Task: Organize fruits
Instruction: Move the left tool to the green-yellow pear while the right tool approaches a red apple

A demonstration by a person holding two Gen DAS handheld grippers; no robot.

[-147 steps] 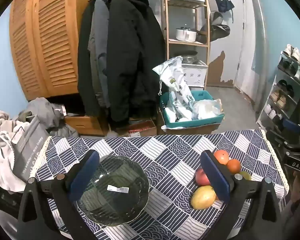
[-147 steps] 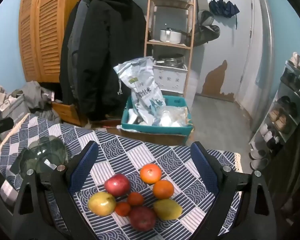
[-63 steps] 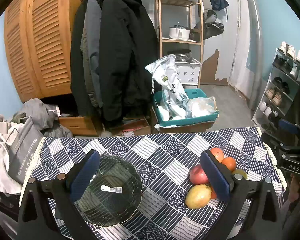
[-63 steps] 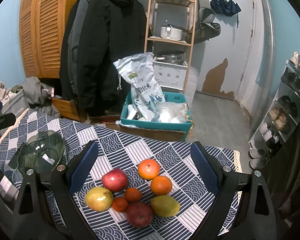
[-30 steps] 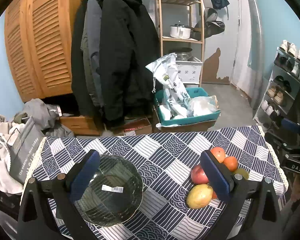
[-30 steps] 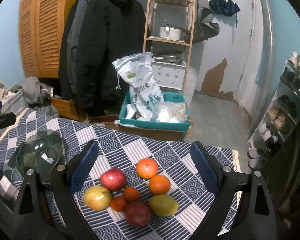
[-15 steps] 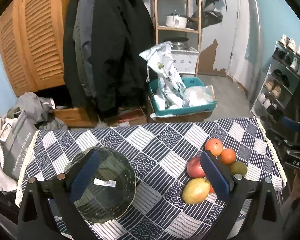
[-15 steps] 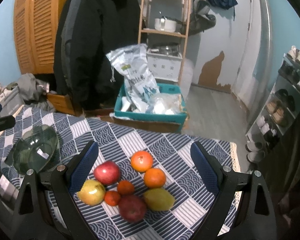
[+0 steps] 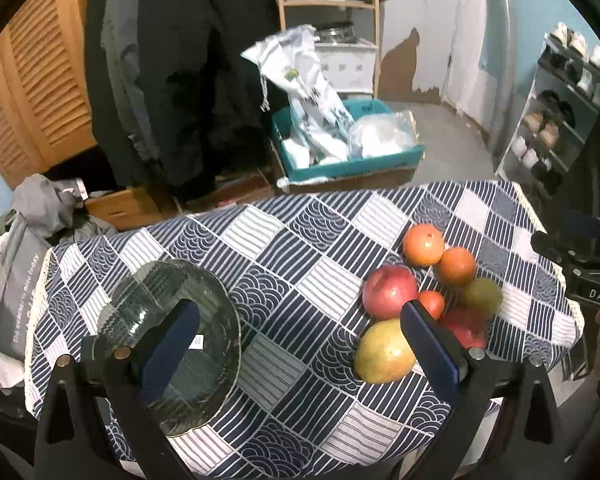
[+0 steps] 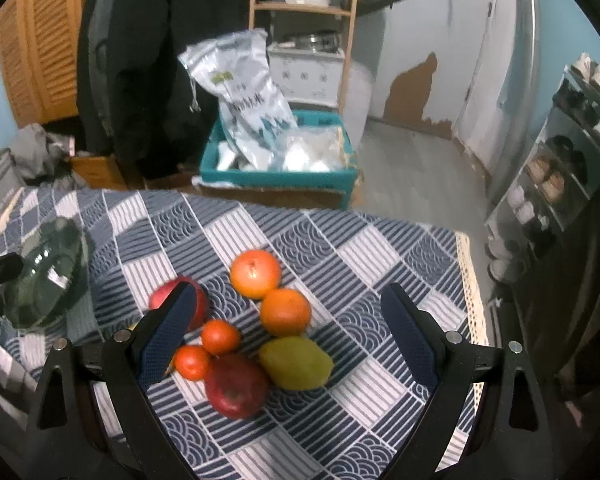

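Left wrist view: blue patterned tablecloth (image 9: 300, 248), glass bowl (image 9: 172, 340) near left, fruit pile (image 9: 420, 296) right. Coats (image 9: 180, 72) and teal crate (image 9: 348, 160) stand beyond. Left gripper (image 9: 296, 340) and right gripper (image 10: 288, 332) both gape wide, holding nothing.

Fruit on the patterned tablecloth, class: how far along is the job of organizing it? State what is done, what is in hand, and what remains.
Done: nothing yet. The glass bowl holds no fruit.

In hand: nothing. The left gripper and right gripper are both open, the right one over the fruit cluster.

Left: all of it. The apples, oranges, small tangerines and the two yellow-green fruits lie heaped on the tablecloth.
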